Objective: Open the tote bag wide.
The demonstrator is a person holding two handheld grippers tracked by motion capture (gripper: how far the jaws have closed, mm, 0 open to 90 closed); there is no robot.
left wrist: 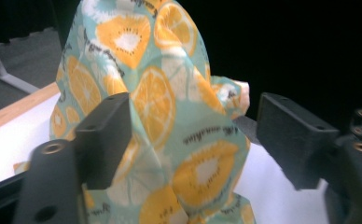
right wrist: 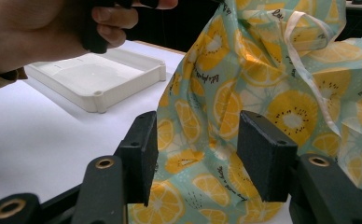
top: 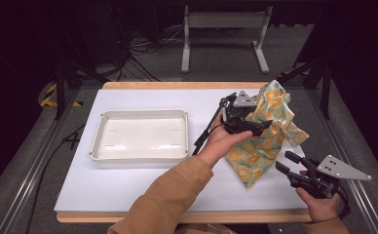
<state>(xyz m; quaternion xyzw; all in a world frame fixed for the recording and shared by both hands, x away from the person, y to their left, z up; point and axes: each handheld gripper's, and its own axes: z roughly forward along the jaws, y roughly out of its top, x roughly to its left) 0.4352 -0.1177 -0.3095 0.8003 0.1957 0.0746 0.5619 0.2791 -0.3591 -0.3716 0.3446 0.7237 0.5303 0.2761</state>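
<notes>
A teal cloth (top: 274,105) printed with orange and kiwi slices stands bunched up on the right of the white table. My left gripper (top: 257,126) reaches across to it. In the left gripper view the cloth (left wrist: 160,93) rises between the wide-apart jaws of the left gripper (left wrist: 195,135), and one jaw touches a fold. My right gripper (top: 287,162) hovers open near the table's front right, pointing at the cloth's lower edge. In the right gripper view the cloth (right wrist: 263,70) hangs just beyond the right gripper (right wrist: 195,149).
An empty white tray (top: 143,114) lies left of centre on the table, and its rim (right wrist: 100,100) appears past the right jaws. The left hand (right wrist: 39,28) is at upper left there. A metal stand (top: 223,22) and cables lie on the floor behind.
</notes>
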